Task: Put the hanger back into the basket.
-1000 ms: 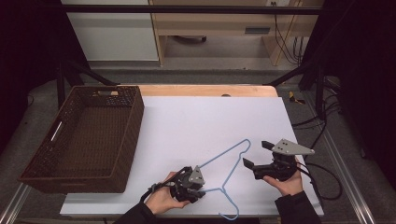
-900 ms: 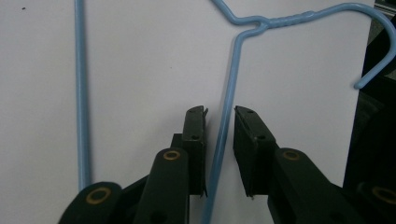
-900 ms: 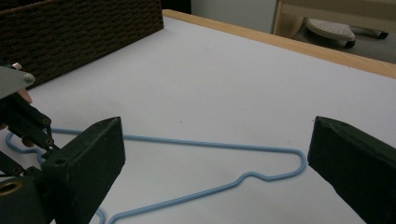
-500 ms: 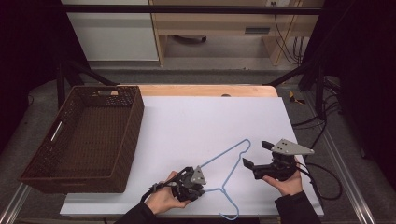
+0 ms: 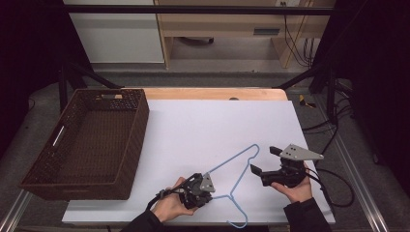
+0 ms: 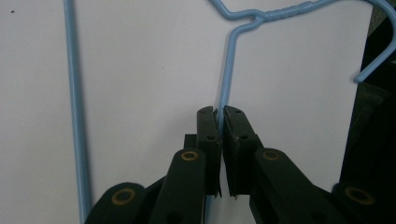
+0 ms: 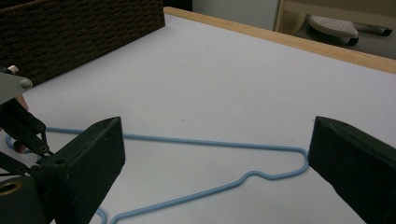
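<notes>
A light blue wire hanger (image 5: 227, 161) lies flat on the white table (image 5: 208, 121) near its front edge, hook toward the person. My left gripper (image 5: 207, 187) is shut on one sloping arm of the hanger; in the left gripper view the jaws (image 6: 220, 111) pinch the wire (image 6: 227, 74) just below the twisted neck. My right gripper (image 5: 265, 160) hovers to the right of the hanger with its jaws wide apart and nothing between them. In the right gripper view the hanger (image 7: 210, 141) lies on the table beyond the open gripper (image 7: 215, 140).
A dark brown wicker basket (image 5: 140, 123) stands empty at the table's left, also seen at far left in the right gripper view (image 7: 70, 28). A wooden strip (image 5: 212, 93) runs along the table's far edge. Cables trail off the right side.
</notes>
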The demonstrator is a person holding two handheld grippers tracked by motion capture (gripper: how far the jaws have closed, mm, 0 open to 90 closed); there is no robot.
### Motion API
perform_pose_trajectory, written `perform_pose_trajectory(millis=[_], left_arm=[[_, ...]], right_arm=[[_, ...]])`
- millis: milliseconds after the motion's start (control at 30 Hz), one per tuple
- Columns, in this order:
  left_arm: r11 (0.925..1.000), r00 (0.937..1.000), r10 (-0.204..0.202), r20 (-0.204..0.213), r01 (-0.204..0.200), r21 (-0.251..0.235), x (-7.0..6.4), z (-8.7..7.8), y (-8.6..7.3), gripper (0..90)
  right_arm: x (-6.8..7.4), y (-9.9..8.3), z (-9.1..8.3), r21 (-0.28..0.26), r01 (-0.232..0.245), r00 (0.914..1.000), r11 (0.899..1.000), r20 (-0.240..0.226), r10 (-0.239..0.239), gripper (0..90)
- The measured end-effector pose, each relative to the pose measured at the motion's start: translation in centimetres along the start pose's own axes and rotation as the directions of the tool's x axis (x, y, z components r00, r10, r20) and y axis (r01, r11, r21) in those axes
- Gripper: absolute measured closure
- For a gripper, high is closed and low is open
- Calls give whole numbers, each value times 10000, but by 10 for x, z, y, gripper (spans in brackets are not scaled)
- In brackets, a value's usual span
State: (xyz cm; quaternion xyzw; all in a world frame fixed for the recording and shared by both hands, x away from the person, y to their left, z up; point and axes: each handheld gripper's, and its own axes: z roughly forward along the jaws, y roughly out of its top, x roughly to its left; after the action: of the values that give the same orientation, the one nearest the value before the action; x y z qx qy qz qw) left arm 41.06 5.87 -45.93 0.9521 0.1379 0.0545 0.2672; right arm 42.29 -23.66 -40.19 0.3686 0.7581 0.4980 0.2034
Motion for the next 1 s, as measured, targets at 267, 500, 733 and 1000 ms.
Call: perform_pose_trajectory(millis=[267,500,733,1000], left_arm=[[9998,10000,-48,-5,48,-209,-1,-2,-1,871],[9984,9995,-235,-199,225,-520,-2,-11,-1,872],[9942,9979,-501,-415,458,-977,-1,-22,-1,872],[9894,9955,-730,-612,646,-1299,0,-31,0,873]], right_arm=[[1,0,-1,36,-7,10000,10000,-66,7,48],[2,-1,-2,82,36,9999,10000,-138,-35,56],[5,-2,-1,138,-7,9997,9999,-254,11,64],[10,-5,4,299,-13,9984,9996,-568,30,88]])
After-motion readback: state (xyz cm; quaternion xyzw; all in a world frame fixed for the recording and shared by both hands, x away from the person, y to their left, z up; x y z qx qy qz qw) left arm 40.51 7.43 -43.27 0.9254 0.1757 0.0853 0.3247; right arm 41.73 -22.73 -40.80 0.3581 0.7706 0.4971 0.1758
